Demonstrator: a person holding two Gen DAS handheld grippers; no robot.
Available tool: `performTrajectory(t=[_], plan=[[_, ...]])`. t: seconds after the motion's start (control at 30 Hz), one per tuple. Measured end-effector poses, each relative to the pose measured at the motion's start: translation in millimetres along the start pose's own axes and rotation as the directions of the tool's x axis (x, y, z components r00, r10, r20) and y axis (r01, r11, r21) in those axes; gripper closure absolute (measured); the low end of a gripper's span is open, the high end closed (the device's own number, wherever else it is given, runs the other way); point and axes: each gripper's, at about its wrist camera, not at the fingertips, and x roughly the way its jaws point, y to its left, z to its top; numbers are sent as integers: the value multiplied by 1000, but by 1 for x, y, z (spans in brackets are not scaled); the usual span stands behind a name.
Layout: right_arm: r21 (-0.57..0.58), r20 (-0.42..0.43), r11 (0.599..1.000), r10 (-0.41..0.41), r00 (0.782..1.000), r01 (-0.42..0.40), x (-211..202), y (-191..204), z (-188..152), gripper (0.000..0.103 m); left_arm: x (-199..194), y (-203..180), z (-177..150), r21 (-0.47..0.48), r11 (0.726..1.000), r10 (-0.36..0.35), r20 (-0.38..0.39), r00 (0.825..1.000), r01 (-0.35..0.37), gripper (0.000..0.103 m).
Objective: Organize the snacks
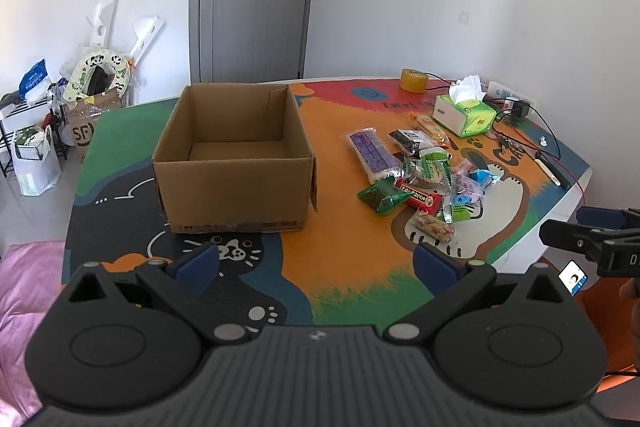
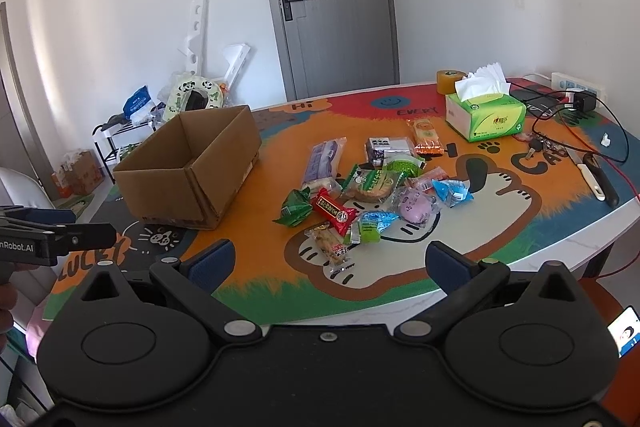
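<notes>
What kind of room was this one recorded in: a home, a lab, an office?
Most likely a room in a home. A grey interior door stands behind a table under a cartoon-print mat, household clutter is piled around a shoe rack by the wall, and a tissue box sits on the table.

Left gripper [image 1: 316, 267]: you are holding it above the near table edge, jaws spread wide, gripping nothing.
Cardboard box [image 1: 234, 163]: it is sitting open-topped ahead of you, showing nothing inside.
Snack pile [image 1: 420, 175]: wrapped packets are lying loose, right of the box.
Right gripper [image 1: 592, 239]: it is showing at your right edge.
</notes>
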Motion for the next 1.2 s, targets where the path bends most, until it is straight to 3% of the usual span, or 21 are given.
performTrajectory(t=[1.2], plan=[[-18,-1,1000,-12,1000,12,3,5,-1,0,-1,-1,1,-1,1000,2,-6,1000,-2,0]])
